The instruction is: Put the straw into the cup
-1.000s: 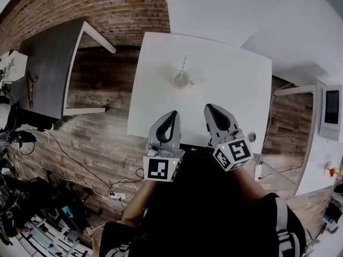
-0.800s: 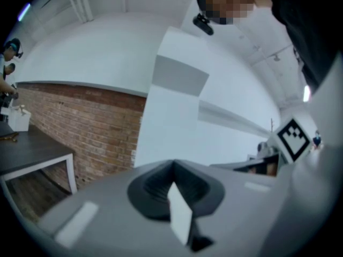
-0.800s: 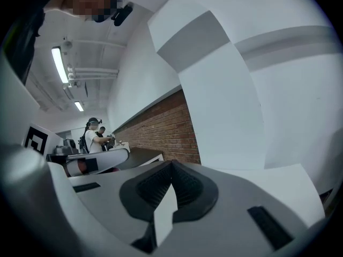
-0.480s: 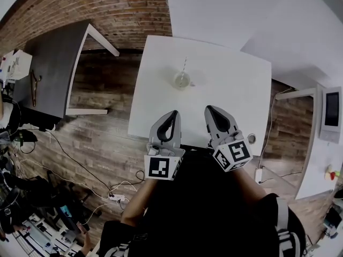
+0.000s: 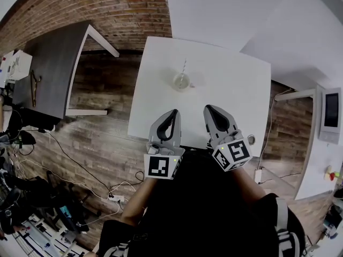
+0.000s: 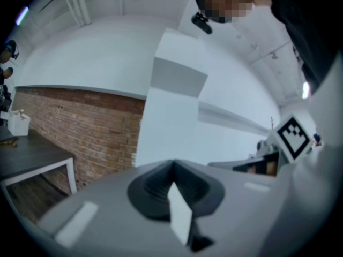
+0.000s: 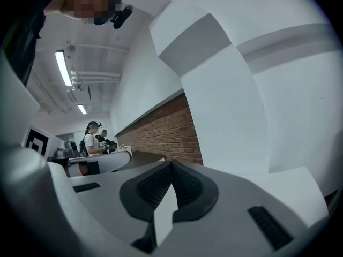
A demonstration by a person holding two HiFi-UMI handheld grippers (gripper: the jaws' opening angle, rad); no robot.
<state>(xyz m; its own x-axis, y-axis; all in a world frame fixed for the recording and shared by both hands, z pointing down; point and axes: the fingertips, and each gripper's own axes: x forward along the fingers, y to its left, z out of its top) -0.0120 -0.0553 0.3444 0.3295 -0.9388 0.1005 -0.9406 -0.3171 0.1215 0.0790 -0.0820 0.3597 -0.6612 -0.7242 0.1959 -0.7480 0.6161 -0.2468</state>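
A clear cup [image 5: 181, 81] stands on the white table [image 5: 230, 90], toward its far left part. A thin striped straw [image 5: 184, 67] rises out of the cup and leans to the far side. Both grippers hover over the table's near edge, well short of the cup. My left gripper [image 5: 173, 113] is shut, its jaws meeting with nothing between them; the left gripper view [image 6: 172, 164] shows the same. My right gripper [image 5: 207, 107] is shut and empty too, as the right gripper view [image 7: 171, 164] confirms. Cup and straw appear in neither gripper view.
A dark grey table [image 5: 51, 68] stands to the left over the wooden floor, before a brick wall [image 5: 107, 7]. Cables [image 5: 80, 170] trail across the floor at lower left. A white wall panel [image 5: 330, 114] with a dark screen hangs at right. Other people [image 7: 96, 138] stand far off.
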